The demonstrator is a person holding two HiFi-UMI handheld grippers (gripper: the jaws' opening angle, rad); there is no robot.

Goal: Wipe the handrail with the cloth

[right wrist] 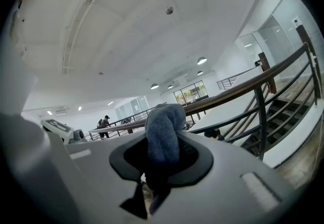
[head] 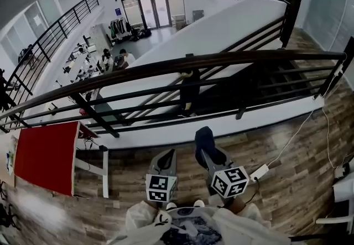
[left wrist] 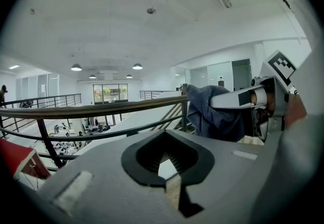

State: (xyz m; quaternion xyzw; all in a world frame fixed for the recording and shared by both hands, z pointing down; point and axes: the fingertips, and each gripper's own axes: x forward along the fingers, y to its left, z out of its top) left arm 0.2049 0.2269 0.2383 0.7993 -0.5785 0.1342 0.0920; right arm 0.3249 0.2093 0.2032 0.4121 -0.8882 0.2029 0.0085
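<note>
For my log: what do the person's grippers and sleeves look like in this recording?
The left gripper and right gripper are matching grey shells that taper toward the jaws, each with a dark-rimmed jaw opening, ribbed inside. Each carries a white cube printed with black square markers: the left cube and the right cube. The sleeves are pale.

Left tool (head: pixel 167 154), right tool (head: pixel 207 155) — two; one cloth (head: pixel 203 136); one handrail (head: pixel 166 66).

My left gripper (left wrist: pixel 166 165) has its jaws drawn together with nothing between them. Beyond them the wooden handrail (left wrist: pixel 101 109) runs from left to right. To my right the right gripper (left wrist: pixel 225 102) clamps a dark blue cloth (left wrist: pixel 210 119) close by the rail; I cannot tell whether they touch.
</note>
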